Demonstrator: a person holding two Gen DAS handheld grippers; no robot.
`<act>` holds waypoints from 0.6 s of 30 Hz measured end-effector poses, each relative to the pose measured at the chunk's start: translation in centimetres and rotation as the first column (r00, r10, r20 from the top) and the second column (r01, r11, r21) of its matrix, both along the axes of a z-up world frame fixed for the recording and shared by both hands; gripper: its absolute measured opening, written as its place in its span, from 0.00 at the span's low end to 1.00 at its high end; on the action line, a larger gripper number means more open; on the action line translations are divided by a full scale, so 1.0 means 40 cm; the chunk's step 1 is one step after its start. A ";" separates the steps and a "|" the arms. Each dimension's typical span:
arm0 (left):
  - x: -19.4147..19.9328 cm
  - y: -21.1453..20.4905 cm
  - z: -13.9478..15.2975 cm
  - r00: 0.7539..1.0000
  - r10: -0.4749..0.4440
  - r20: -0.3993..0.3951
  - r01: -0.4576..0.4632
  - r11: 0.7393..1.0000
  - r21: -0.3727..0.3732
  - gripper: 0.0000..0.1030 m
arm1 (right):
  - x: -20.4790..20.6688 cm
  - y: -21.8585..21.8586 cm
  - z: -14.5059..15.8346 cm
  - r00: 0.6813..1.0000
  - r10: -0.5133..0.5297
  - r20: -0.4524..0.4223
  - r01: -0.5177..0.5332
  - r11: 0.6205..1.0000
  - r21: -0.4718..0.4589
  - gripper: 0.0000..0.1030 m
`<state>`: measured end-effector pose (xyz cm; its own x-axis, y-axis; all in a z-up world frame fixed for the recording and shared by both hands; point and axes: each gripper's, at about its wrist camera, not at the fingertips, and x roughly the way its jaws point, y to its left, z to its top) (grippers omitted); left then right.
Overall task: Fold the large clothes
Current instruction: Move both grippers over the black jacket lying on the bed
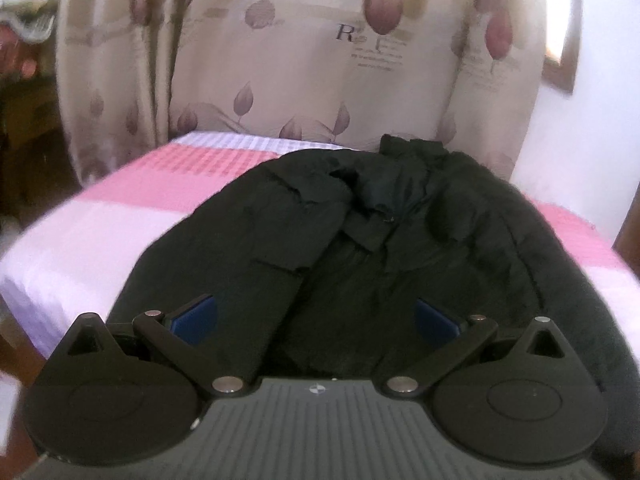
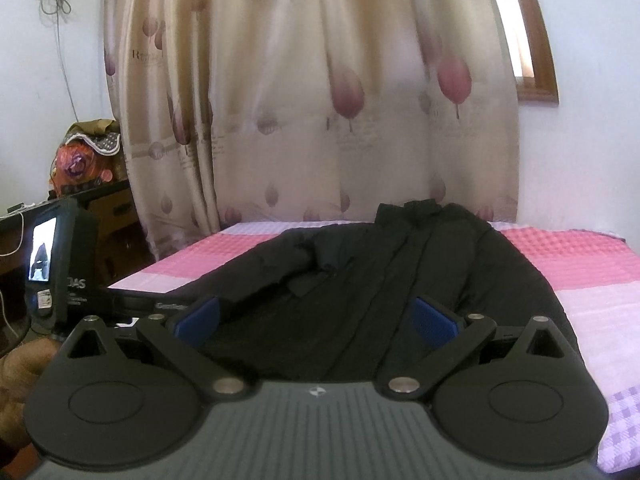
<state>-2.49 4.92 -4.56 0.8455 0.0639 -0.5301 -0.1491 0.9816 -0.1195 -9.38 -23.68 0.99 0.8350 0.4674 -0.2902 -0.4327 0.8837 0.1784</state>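
Note:
A large black jacket [image 1: 380, 232] lies spread on a bed covered by a pink and white checked sheet [image 1: 100, 216], its collar toward the far curtain. One sleeve is folded across the chest. My left gripper [image 1: 316, 320] hovers over the jacket's near hem, open, blue pads [image 1: 196, 320] wide apart with nothing between them. In the right wrist view the same jacket [image 2: 400, 272] stretches ahead on the sheet [image 2: 580, 280]. My right gripper [image 2: 316, 318] also stands open above the near hem, holding nothing. The other gripper [image 2: 56, 264] shows at the left.
A beige curtain with pink tulips [image 2: 320, 100] hangs behind the bed. A dark wooden cabinet with a bundle on top [image 2: 88, 168] stands at the left. A wooden window frame [image 2: 536, 52] is at the upper right. Bare sheet lies on both sides of the jacket.

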 end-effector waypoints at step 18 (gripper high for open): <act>-0.134 0.347 -0.152 0.997 0.062 -0.041 -0.073 0.927 -0.368 1.00 | -0.002 0.010 -0.027 0.999 0.018 -0.043 -0.018 1.000 -0.003 1.00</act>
